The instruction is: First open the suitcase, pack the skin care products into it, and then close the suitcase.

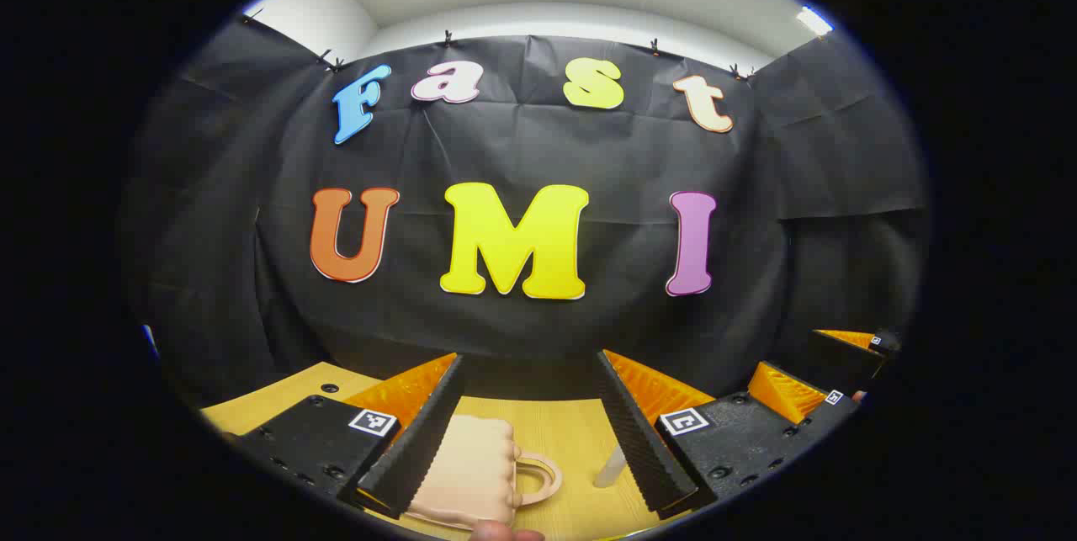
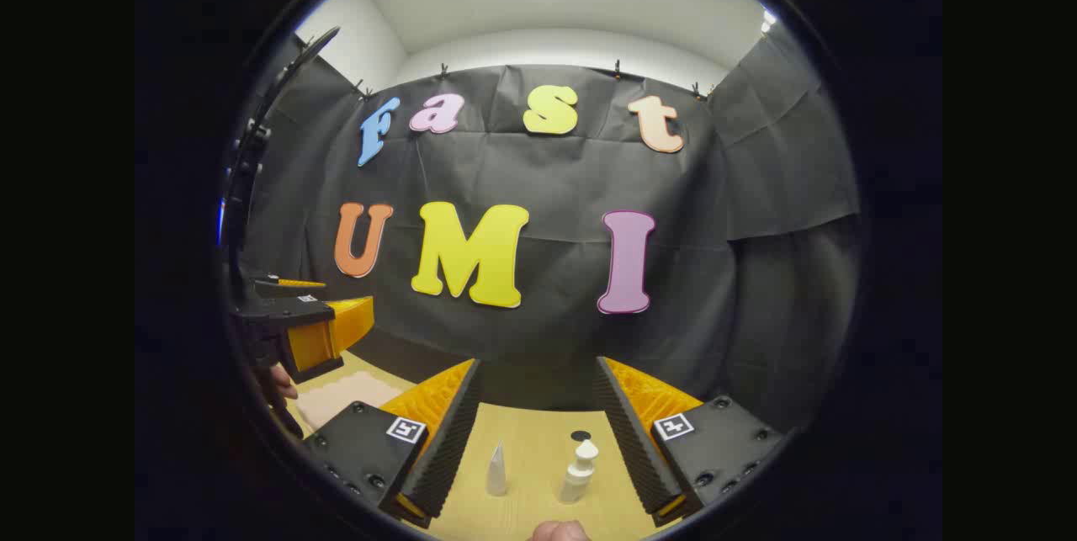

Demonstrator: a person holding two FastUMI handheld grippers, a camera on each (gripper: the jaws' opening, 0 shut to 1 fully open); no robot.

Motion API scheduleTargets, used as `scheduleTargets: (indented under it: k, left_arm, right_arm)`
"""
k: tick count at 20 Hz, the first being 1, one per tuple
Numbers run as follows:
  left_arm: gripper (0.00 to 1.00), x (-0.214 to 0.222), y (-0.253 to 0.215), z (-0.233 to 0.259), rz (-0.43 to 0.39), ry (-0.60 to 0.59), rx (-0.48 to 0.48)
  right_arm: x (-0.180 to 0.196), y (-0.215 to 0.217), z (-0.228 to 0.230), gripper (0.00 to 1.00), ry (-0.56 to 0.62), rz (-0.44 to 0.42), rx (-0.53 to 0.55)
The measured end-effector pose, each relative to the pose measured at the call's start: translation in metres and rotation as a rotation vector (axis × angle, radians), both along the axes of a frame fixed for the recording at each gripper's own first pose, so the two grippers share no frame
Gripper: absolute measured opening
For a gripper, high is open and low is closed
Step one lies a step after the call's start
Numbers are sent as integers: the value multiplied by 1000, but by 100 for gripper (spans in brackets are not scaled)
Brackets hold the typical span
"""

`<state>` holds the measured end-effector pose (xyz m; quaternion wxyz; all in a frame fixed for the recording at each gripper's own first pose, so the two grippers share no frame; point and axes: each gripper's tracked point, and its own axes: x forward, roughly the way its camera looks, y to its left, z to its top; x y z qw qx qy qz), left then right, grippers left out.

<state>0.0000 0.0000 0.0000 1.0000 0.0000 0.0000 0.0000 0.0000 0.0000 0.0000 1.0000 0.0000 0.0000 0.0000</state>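
Left gripper view, gripper: the left gripper (image 1: 538,432) sits at the bottom of the frame, its fingers spread wide and holding nothing.
Left gripper view, suitcase: a small pale pink suitcase (image 1: 467,474) with a loop handle lies closed on the wooden bench (image 1: 564,432), at lower centre-left, partly behind the left finger. I judge the gripper is lined up over it because opening comes first.
Left gripper view, other things: a slim pale tube (image 1: 609,467) stands just beside the right finger. The right gripper (image 1: 820,373) shows at the lower right edge of the frame.
Right gripper view, gripper: the right gripper (image 2: 538,440) is likewise wide open and empty, low in the frame.
Right gripper view, skin care products: the tube (image 2: 497,469), cone-tipped, and a white pump bottle (image 2: 580,471) stand upright on the bench (image 2: 538,440) between the fingers, apart from each other. I'd guess this hand waits over them, ready to pack.
Right gripper view, left side: the left gripper (image 2: 324,326) is at mid-left, with the suitcase (image 2: 345,398) below it.
Progress: suitcase shut, nothing packed yet.
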Motion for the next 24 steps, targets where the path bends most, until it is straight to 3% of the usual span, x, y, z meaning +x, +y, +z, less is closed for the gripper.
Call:
scheduleTargets:
  k: [8,17,24]
  left_arm:
    - [97,3,16,-2,36,6,5]
    - [97,2,11,-12,25,14,22]
    - [98,-5,-13,-74,-60,170,120]
  right_arm:
    - [13,10,-2,80,5,16,18]
    - [15,3,-10,80,22,10,6]
    - [13,-27,-41,80,86,-16,-7]
